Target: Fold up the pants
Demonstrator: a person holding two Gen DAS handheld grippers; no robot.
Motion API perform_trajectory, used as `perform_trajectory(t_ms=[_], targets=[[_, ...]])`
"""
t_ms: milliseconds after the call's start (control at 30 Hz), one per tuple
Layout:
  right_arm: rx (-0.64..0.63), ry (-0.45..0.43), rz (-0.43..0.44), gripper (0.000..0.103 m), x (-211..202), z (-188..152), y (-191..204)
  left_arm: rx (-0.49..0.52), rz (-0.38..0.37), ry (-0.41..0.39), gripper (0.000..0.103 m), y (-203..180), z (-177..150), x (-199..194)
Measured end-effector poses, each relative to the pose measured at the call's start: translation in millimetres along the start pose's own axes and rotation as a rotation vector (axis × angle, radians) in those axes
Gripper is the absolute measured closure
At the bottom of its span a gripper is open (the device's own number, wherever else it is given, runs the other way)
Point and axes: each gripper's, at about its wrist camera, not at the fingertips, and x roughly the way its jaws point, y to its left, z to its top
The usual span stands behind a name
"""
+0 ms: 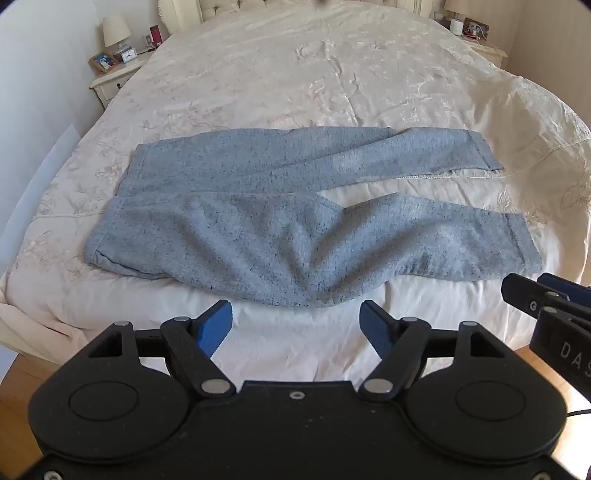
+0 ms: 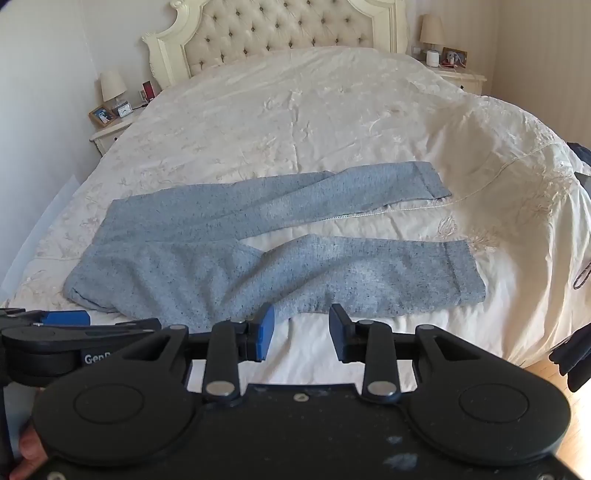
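Both black two-finger grippers are held with blue pads apart and nothing gripped: the left gripper (image 1: 296,325) and right gripper (image 2: 301,330), just short of the heathered grey fabric pants (image 1: 295,229), which are spread flat across the cream embroidered bedspread (image 1: 295,74), legs splayed rightward.

Bare bedspread (image 1: 295,354) lies open before pants (image 1: 295,236).

A cream bed (image 2: 295,122) with tufted headboard (image 2: 280,33), 2 nightstands, lamps, wooden floor.
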Motion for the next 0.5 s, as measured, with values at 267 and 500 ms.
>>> perform_trajectory(t_ms=[267,500], targets=[[0.003,0.003,0.0,0.068,6.2,4.0,-0.2,0.012,0.0,0.003,0.027,-0.1,3.4,2.3],[0.0,0.01,-0.001,0.068,6.9,3.8,-1.8,0.016,-0.001,0.007,0.027,-0.4,4.9,2.8]])
